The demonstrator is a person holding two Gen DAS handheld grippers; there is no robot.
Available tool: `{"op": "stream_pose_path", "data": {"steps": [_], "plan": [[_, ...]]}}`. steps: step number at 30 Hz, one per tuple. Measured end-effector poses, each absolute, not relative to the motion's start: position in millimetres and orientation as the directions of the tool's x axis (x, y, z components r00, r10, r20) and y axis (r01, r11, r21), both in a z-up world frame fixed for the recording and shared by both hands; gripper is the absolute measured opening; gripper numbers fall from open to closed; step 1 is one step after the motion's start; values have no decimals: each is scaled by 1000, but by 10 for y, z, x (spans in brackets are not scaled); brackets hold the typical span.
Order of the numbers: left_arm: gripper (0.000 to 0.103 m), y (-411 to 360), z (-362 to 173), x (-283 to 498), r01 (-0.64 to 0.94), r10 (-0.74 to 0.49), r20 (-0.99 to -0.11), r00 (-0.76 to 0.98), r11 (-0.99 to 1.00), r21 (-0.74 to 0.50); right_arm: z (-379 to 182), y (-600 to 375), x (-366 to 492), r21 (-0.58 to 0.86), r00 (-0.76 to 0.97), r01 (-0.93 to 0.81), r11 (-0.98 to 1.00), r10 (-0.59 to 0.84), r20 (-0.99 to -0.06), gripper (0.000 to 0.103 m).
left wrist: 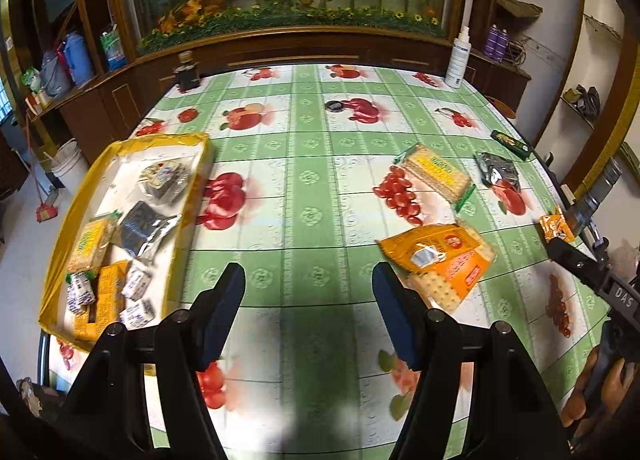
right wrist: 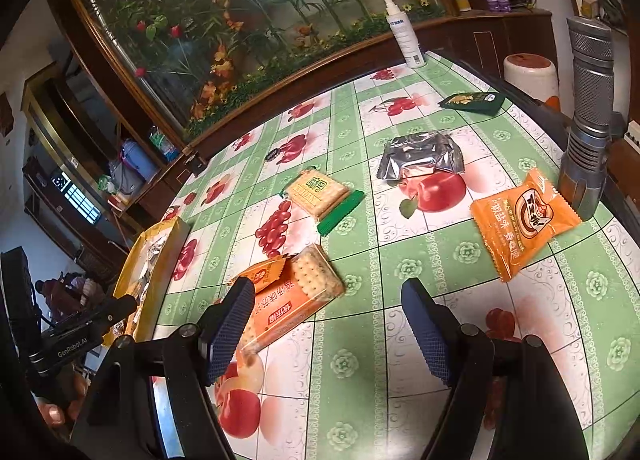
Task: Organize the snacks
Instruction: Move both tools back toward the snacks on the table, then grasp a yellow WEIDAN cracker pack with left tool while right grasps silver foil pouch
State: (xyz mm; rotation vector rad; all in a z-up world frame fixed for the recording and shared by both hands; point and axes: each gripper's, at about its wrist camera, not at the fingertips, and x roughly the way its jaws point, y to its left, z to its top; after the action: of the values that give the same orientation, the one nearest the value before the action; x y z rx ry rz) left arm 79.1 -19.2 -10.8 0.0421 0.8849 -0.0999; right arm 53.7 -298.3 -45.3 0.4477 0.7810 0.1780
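A yellow tray (left wrist: 200,176) at the table's left holds several snacks, among them a silver pouch (left wrist: 148,228) and a yellow cracker pack (left wrist: 90,244). My left gripper (left wrist: 308,312) hovers open over bare tablecloth, with nothing between its fingers. An orange cracker pack (left wrist: 436,260) lies just right of it. My right gripper (right wrist: 332,330) is open and empty too, and the same orange cracker pack (right wrist: 288,300) lies just beyond its left finger. Loose on the cloth are an orange packet (right wrist: 524,224), a silver pouch (right wrist: 420,156), a yellow-green cracker pack (right wrist: 320,192) and a dark green packet (right wrist: 472,102).
A grey flashlight (right wrist: 588,140) stands at the table's right edge beside the orange packet. A white spray bottle (right wrist: 404,36) stands at the far edge, and a small dark jar (left wrist: 186,74) at the far left corner. A wooden cabinet with a plant display runs behind the table.
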Motion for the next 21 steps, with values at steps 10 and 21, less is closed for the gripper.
{"op": "stream_pose_path", "data": {"steps": [10, 21], "plan": [[65, -711, -125, 1393, 138, -154, -802, 577, 986, -90, -436, -3197, 1024, 397, 708, 104, 912, 213, -674, 85], [65, -1354, -590, 2273, 2, -220, -881, 419, 970, -241, -595, -3418, 1723, 286, 660, 175, 942, 103, -744, 85]]}}
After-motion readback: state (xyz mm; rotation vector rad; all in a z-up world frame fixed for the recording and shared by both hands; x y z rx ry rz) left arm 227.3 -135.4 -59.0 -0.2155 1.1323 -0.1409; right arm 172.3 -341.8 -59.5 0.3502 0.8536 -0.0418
